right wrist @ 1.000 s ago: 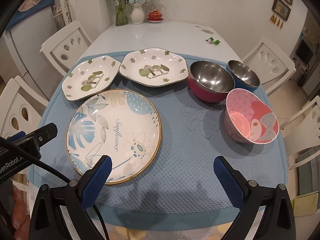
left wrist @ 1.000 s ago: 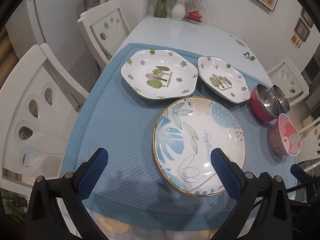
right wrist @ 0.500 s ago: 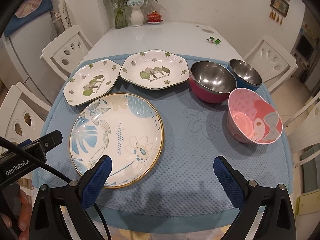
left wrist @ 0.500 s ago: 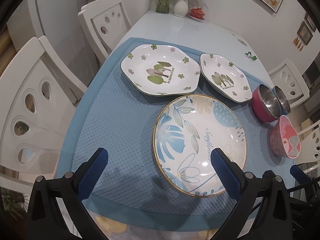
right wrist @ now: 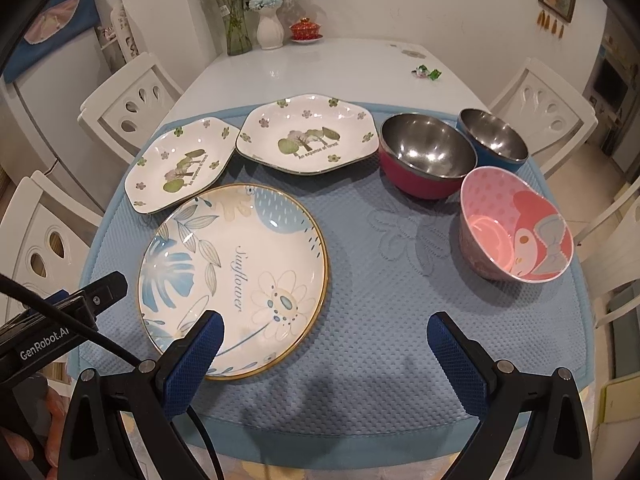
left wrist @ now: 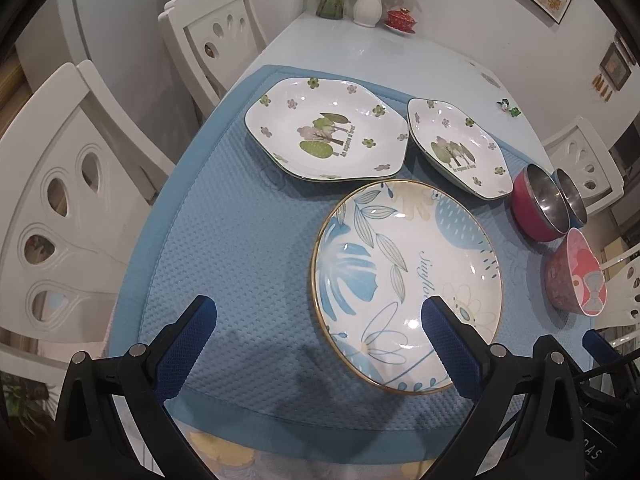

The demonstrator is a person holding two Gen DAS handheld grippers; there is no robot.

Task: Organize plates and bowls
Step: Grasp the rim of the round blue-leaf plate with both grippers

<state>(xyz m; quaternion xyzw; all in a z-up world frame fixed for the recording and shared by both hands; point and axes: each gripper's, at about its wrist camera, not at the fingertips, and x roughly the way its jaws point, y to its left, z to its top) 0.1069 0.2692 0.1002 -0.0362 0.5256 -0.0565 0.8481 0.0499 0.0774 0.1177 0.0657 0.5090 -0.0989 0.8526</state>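
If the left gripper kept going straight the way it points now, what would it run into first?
Probably the blue mat: the left gripper is open and angled down at bare mat, left of the round Sunflower plate. Its right finger overlaps that plate's rim in view, so it might clip it; depth is unclear.

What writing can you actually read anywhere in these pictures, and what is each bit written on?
"Sunflower": on the round blue-leaf plate.
"GenRobot.AI": on the black body of the left gripper's housing.
"An expanse of forest": on the right six-sided plate.
The same caption on the left six-sided plate: too slanted to be sure.
Label on the glass vase: too small to read.
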